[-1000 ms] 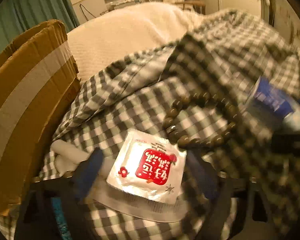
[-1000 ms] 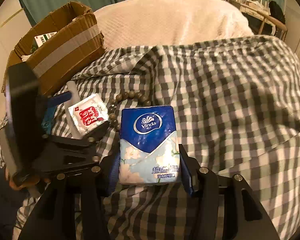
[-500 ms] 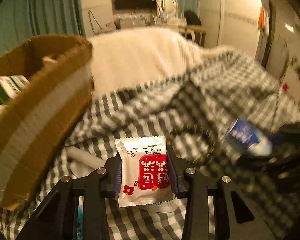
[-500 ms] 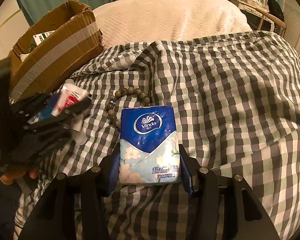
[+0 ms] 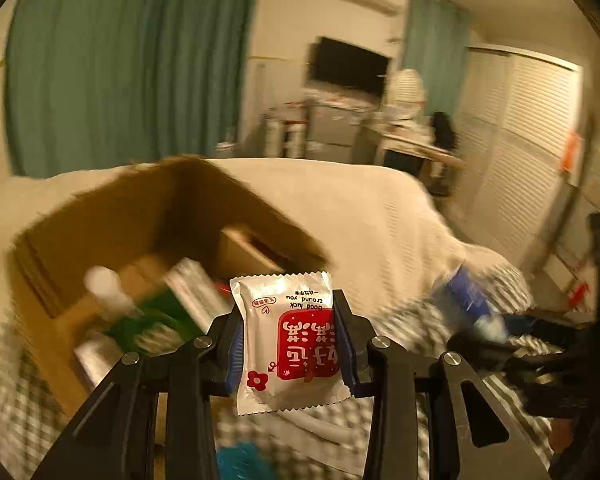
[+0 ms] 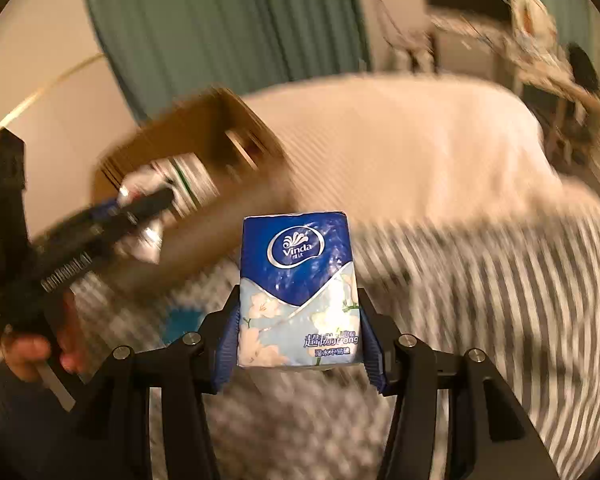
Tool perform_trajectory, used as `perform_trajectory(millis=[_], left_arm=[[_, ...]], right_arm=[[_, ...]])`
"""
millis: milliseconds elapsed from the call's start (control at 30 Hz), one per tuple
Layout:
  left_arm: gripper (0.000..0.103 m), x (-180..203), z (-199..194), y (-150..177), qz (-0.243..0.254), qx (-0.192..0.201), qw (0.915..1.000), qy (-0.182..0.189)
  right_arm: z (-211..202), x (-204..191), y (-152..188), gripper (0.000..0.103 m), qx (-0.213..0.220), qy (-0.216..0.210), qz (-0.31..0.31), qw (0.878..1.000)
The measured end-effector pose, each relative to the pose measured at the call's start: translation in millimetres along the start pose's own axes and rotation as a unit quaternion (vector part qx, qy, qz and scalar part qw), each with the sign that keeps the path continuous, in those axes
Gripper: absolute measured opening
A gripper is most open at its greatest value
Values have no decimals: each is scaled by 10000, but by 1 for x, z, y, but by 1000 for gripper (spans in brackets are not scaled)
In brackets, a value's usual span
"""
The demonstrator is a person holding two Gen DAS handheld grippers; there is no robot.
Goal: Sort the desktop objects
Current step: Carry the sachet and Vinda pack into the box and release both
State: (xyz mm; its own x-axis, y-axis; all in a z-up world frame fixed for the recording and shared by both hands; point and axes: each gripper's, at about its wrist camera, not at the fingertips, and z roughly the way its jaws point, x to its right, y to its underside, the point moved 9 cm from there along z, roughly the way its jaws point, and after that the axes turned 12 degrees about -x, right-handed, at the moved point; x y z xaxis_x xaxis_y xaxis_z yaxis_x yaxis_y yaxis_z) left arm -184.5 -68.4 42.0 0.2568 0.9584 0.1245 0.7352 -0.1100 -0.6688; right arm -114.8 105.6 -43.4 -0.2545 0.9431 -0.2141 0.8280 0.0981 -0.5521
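Observation:
My left gripper point(image 5: 288, 340) is shut on a white snack packet with a red label point(image 5: 290, 340) and holds it in the air before the open cardboard box point(image 5: 112, 216). My right gripper point(image 6: 298, 332) is shut on a blue Vinda tissue pack point(image 6: 298, 280), lifted above the checked cloth point(image 6: 480, 280). In the right wrist view the left gripper point(image 6: 140, 204) reaches over the box point(image 6: 204, 128) with the packet. The tissue pack also shows blurred in the left wrist view point(image 5: 468, 296).
The box holds a green-and-white carton point(image 5: 168, 312) and other items. A white tube point(image 5: 320, 428) and a teal object point(image 5: 240, 460) lie on the cloth below. A white bedspread point(image 6: 400, 128) lies behind. Green curtains point(image 5: 120, 60) hang at the back.
Both grippers have risen off the cloth with their objects. The left one has swung toward the open box. The bead bracelet has dropped out of view.

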Motion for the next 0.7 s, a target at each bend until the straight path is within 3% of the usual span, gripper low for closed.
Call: perform_trajectory(millis=[100,200,267,300,333,400,533,633,700], left_arm=[[38,-49,16,-18,-240,12,9973,-694],[40,-74,44,-18,-267,-267,9960,-804],[56,-80,56,-10,-316,-391,9958,-764],[70,-82,58,-7,-355,-371,9958,-764],[85,-82,58,-4,-402,-373,9954,-790],[93,-77,49,-3,-366,-242,9956,-831],[101,-60,15,-1,-328,213,9960,-805],[103,-35,-6,10,-288,358,9970,-627],[103,-14,-8,24,-210,210,9985,-467]], right_arm=[[11,-38,-61,51,262,-219,-242,9991],[41,-66,-111,51,226,-587,-167,9979],[60,-74,-130,54,225,-839,-1,9962],[68,-73,-135,70,205,-829,123,9963],[73,-69,-138,79,204,-699,273,9970],[73,-61,-135,85,318,-654,450,9963],[58,-45,-112,85,410,-446,403,9973],[43,-27,-81,85,278,124,86,9995],[31,-8,-54,85,134,713,-109,9973]])
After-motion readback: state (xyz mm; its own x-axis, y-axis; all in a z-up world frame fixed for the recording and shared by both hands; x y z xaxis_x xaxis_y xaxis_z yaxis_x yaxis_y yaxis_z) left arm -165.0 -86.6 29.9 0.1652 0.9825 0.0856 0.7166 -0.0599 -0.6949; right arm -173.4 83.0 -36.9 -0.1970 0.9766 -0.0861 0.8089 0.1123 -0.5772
